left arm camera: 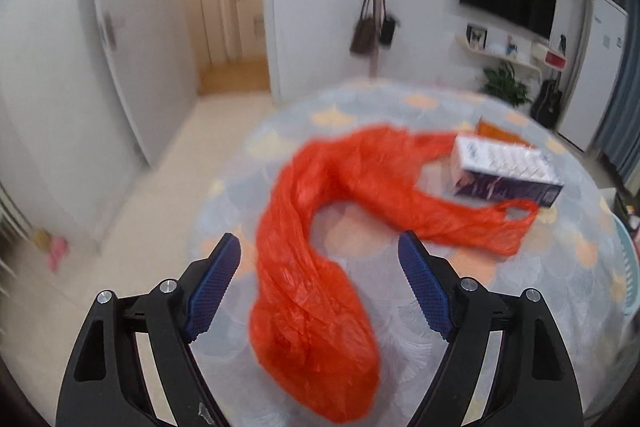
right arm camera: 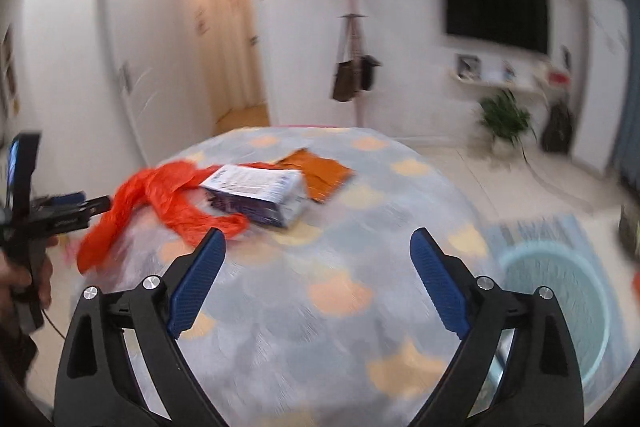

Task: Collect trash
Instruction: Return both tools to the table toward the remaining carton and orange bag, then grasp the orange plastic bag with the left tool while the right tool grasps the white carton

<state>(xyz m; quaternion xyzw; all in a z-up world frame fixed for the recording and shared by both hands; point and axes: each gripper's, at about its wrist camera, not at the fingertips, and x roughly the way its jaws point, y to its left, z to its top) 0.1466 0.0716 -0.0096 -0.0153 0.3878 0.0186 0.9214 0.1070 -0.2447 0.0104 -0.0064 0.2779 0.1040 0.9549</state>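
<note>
A crumpled red plastic bag (left arm camera: 320,267) lies in a curve on the round table (left arm camera: 520,287), which has a pale patterned cloth. My left gripper (left arm camera: 320,251) is open just above it. The bag's thick end runs between the fingers, and neither blue pad touches it. Past the bag lie a white and purple carton (left arm camera: 504,167) and a flat orange packet (left arm camera: 496,133). My right gripper (right arm camera: 318,247) stands open and empty over bare cloth (right arm camera: 320,327). The carton (right arm camera: 256,195), the packet (right arm camera: 320,175) and the bag (right arm camera: 160,203) lie beyond it. The left gripper (right arm camera: 100,205) shows at the bag's left edge.
A pale blue round bin (right arm camera: 560,291) stands on a rug on the floor, right of the table. A coat stand with hanging bags (right arm camera: 354,75), a potted plant (right arm camera: 504,119) and a wall television (right arm camera: 496,15) are behind. A hand (right arm camera: 24,279) holds the left gripper's handle.
</note>
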